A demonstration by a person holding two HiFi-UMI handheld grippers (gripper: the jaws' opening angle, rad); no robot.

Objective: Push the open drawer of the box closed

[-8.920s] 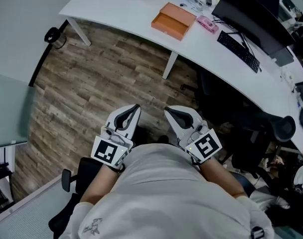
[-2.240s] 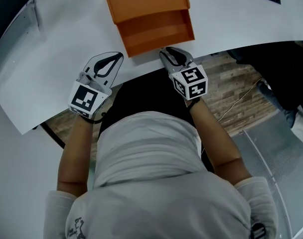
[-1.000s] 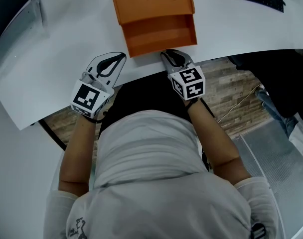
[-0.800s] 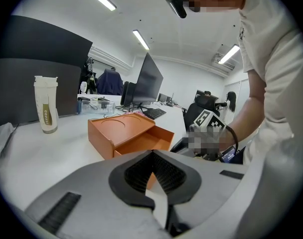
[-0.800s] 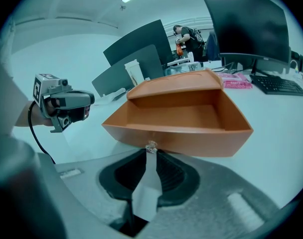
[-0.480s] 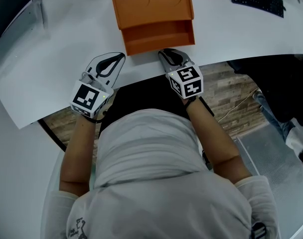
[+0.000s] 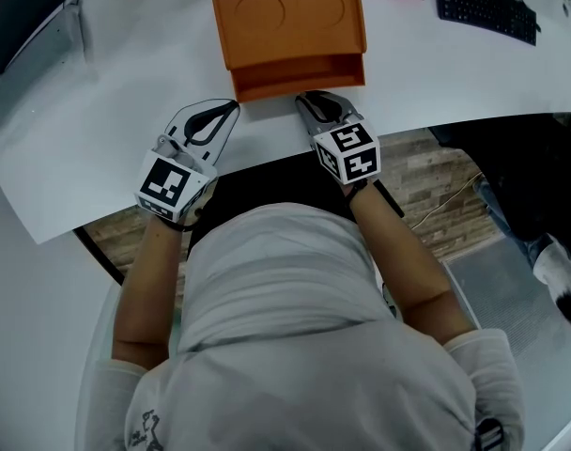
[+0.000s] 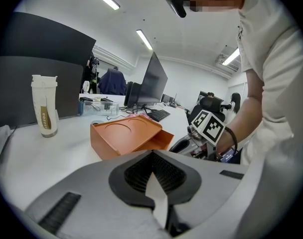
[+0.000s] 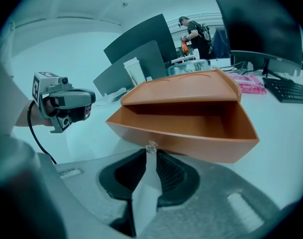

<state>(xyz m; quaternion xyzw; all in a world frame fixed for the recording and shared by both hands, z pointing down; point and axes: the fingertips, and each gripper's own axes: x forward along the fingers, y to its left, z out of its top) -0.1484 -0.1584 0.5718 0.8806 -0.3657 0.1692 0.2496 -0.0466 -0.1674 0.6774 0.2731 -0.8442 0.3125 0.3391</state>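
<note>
Orange box [image 7: 287, 22] sits on the white desk [image 7: 436, 73], two round recesses in its top; drawer [image 7: 300, 71] partly out toward the person, inside showing only bare orange walls and floor; right gripper [image 7: 304, 99] jaws together, tips against the drawer front at its small clear knob [image 9: 151, 147]; left gripper [image 7: 231, 108] jaws together, holding nothing, on the desk left of the box.

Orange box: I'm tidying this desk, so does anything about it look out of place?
Yes: the drawer sticks out of the orange box toward the person, open and empty. The right gripper is at its front. Nothing looks spilled or damaged.
</note>
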